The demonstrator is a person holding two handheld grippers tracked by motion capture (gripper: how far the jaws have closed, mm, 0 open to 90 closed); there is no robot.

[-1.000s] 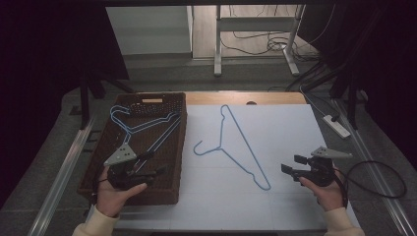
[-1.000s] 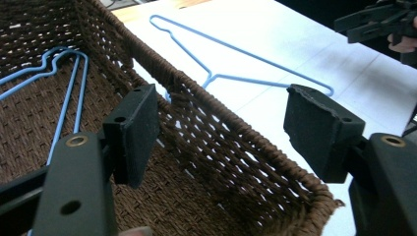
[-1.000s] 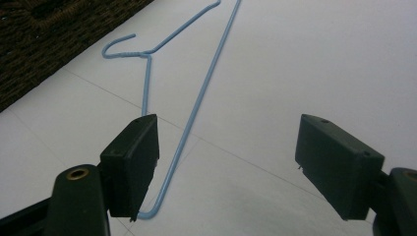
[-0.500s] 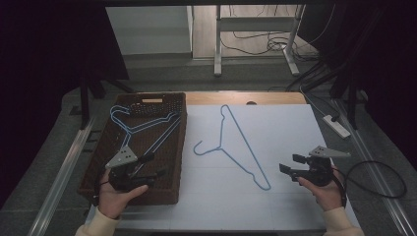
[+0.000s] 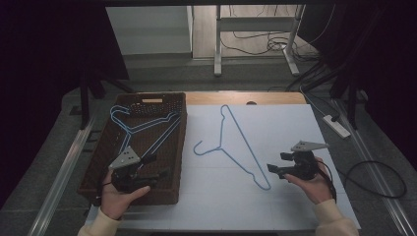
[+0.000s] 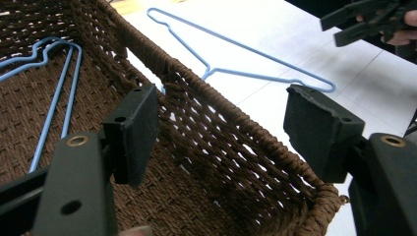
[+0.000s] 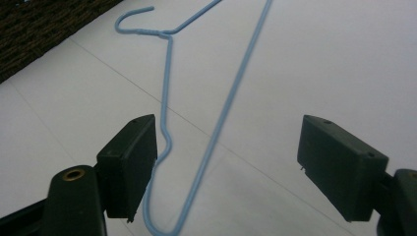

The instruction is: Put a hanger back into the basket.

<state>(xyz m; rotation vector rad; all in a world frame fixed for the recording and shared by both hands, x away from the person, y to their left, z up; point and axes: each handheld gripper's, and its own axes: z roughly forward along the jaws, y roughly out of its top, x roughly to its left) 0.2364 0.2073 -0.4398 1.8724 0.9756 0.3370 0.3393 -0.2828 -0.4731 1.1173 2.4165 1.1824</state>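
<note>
From my high view, the room is dim, its corners nearly black; only the white table [image 5: 275,196] reads bright. My gripper views are brighter: near jaws soft and blurred, table glare pale, shadows faint.

A basket [image 5: 101,162] sits at the surface's [image 5: 295,123] left edge with hangers [image 5: 142,125] lying in its far half; a lone hanger [image 5: 236,147] lies on the surface's middle, just right of the basket, hook toward the near-left
</note>
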